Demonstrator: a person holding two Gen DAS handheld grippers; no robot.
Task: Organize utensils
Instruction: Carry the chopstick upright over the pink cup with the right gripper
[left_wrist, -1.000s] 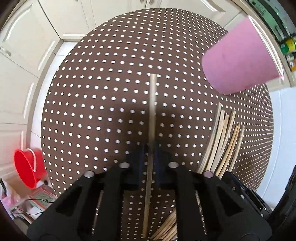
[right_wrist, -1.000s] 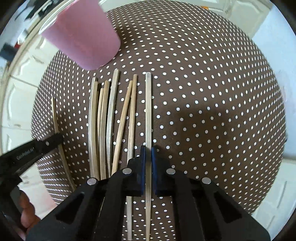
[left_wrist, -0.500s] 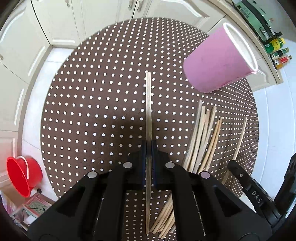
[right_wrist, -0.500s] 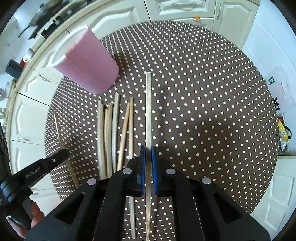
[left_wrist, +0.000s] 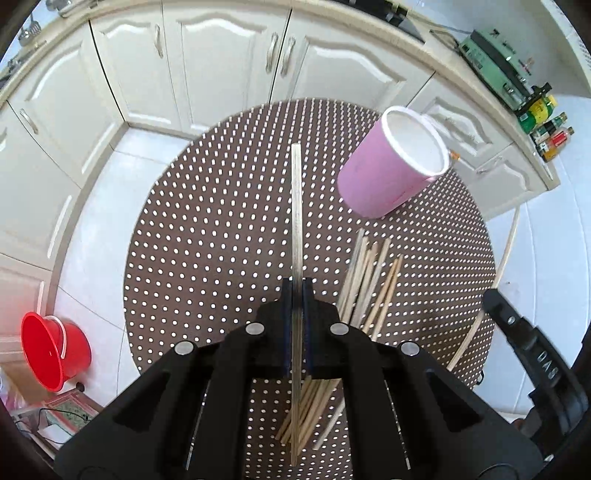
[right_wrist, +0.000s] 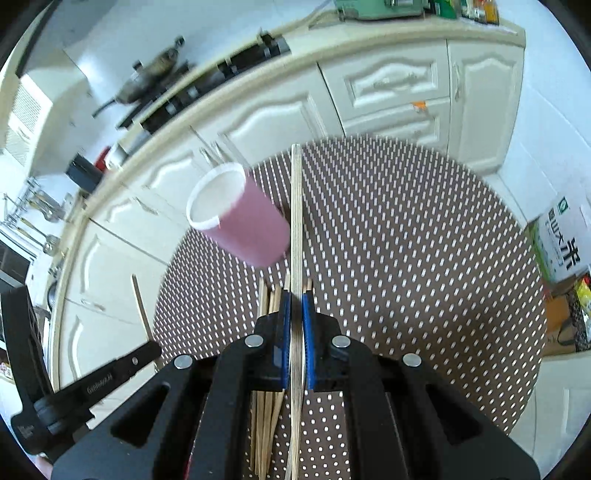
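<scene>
My left gripper (left_wrist: 296, 286) is shut on a pale wooden chopstick (left_wrist: 296, 218) that juts forward, lifted above the round polka-dot table (left_wrist: 207, 236). My right gripper (right_wrist: 296, 297) is shut on another chopstick (right_wrist: 296, 218), also held above the table (right_wrist: 406, 258). A pink cup (left_wrist: 393, 171) with a white rim stands open at the far right of the table in the left wrist view, and the pink cup (right_wrist: 240, 216) sits left of the right gripper's stick. Several loose chopsticks (left_wrist: 369, 280) lie on the cloth below the cup. The other gripper (left_wrist: 532, 354) shows at the right edge, with its stick (left_wrist: 508, 251).
White kitchen cabinets (left_wrist: 221, 70) curve behind the table. A red bucket (left_wrist: 51, 350) stands on the floor at lower left. Bottles (left_wrist: 546, 129) line the counter at right. A printed box (right_wrist: 561, 236) sits on the floor right of the table.
Both grippers have risen from the table with their chopsticks and tilted up, so the cup's open rim and the cabinets now show. The loose sticks have stayed on the cloth.
</scene>
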